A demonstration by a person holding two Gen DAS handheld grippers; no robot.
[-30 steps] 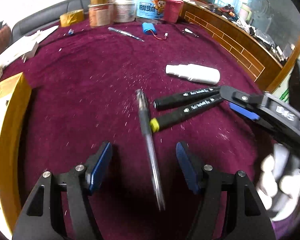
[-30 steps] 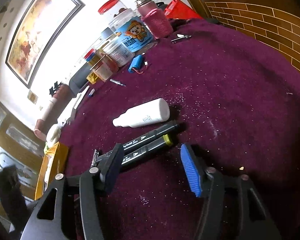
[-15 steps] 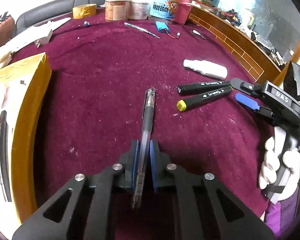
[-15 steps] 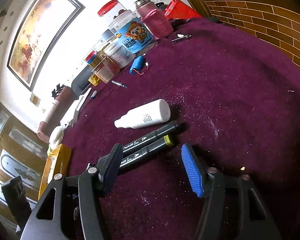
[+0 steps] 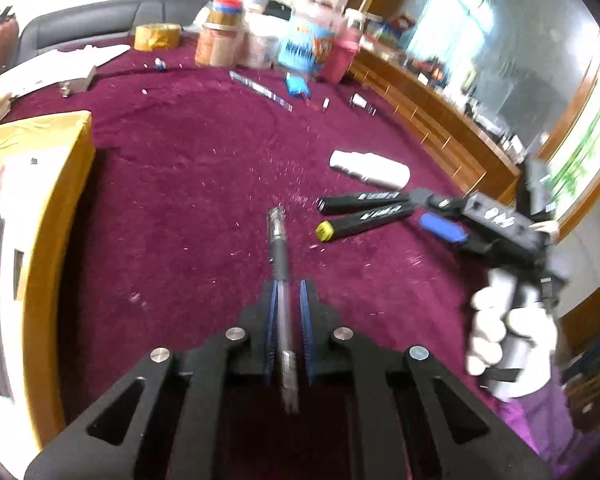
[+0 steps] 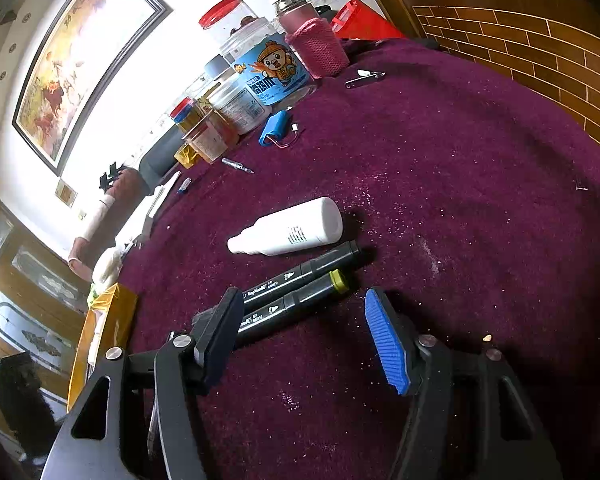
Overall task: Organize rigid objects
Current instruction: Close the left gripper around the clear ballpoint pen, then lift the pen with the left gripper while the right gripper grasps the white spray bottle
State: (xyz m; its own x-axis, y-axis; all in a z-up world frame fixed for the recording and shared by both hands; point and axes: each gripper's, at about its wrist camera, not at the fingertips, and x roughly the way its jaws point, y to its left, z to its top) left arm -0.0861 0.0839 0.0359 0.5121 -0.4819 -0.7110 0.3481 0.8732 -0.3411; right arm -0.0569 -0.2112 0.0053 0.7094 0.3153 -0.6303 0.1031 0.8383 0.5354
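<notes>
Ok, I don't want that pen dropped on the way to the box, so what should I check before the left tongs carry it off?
1. Left tongs shut on clear gel pen: ok.
2. Pen square in the pads: cannot tell, blurred.
3. Yellow cardboard box open: ok.
4. Right tongs open, out of the way: ok.
5. Two black markers untouched on maroon cloth: ok.

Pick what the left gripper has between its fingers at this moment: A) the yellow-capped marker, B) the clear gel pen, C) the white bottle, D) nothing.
B: in the left wrist view the left gripper is shut on the clear gel pen, while the white bottle and yellow-capped marker lie on the cloth.
</notes>
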